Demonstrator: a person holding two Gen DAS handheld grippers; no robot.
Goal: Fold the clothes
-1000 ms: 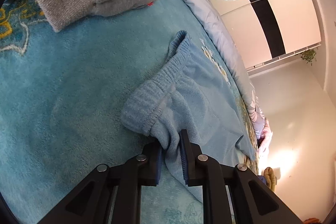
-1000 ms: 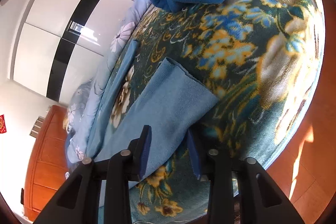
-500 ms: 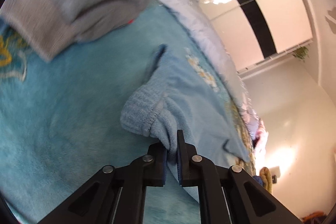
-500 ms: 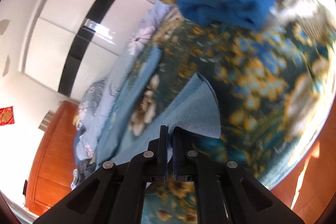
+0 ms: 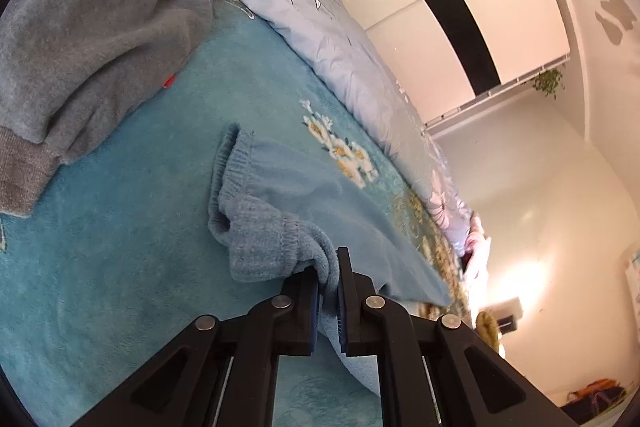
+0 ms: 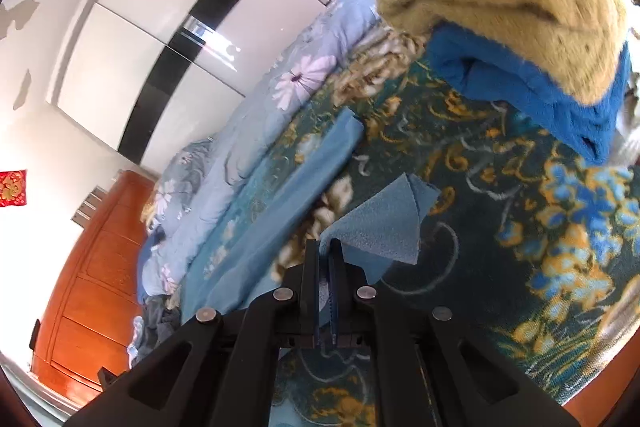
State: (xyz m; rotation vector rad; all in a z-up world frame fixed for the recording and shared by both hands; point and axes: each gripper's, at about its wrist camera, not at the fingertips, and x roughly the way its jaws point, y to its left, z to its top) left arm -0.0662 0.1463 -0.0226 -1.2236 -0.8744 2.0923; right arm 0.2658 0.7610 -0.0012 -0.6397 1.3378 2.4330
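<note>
Fleecy blue pants (image 5: 320,203) look soft and floppy; left tongs (image 5: 329,279) pinch the ribbed waistband, right tongs (image 6: 324,259) clamp the hem corner.

The light blue fleece trousers (image 5: 320,203) lie spread on the bed's teal blanket (image 5: 120,227), their ribbed elastic waistband (image 5: 256,227) bunched and lifted at 6 o'clock in the left wrist view. In the right wrist view a hem corner (image 6: 384,223) is raised at the centre, folded over itself, the other leg (image 6: 304,179) stretching flat toward 10 o'clock.
</note>
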